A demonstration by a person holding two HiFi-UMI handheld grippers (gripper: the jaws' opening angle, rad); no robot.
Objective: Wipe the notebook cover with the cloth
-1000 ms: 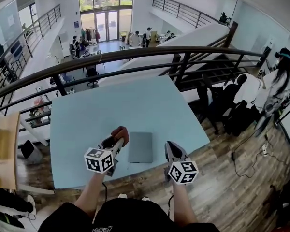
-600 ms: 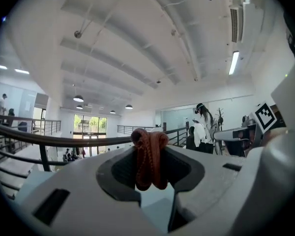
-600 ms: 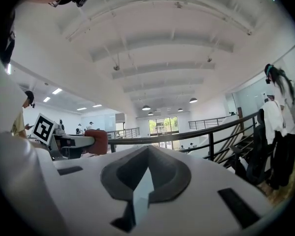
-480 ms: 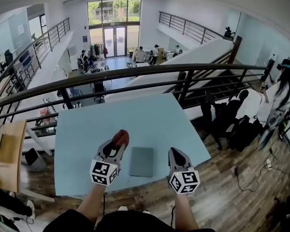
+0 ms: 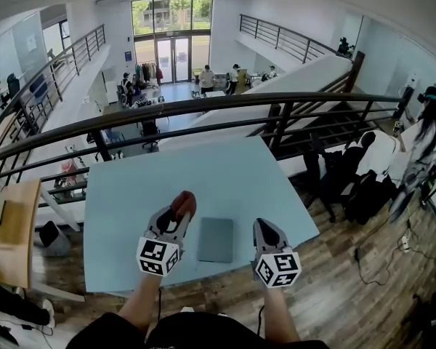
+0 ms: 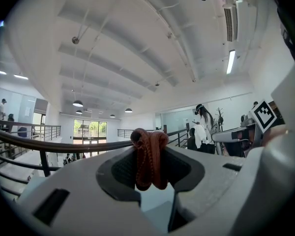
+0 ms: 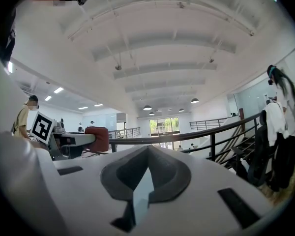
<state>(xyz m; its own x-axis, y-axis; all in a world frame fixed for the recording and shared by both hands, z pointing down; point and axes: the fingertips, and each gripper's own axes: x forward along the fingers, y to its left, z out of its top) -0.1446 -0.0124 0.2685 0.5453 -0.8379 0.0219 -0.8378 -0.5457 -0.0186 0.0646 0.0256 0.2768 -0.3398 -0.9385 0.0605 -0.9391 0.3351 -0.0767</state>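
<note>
Table: a pale blue square tabletop point(image 5: 203, 173) beside a dark railing carries the task's thing.
Notebook: a flat grey-blue rectangular notebook point(image 5: 216, 239) lies closed near the table's near edge, between the two grippers.
Cloth: a bunched reddish-brown cloth point(image 5: 182, 204) is off the table, up in the air just left of the notebook and not touching it.
Progress: the cloth is in hand, but by my reading no wiping contact has been made; the whole cover is left to do.
Left gripper point(image 6: 150, 166): forearm reaching forward, jaws clamped on the cloth, tilted up toward the ceiling.
Right gripper point(image 7: 145, 173): held just right of the notebook, tips together, nothing between them.
</note>
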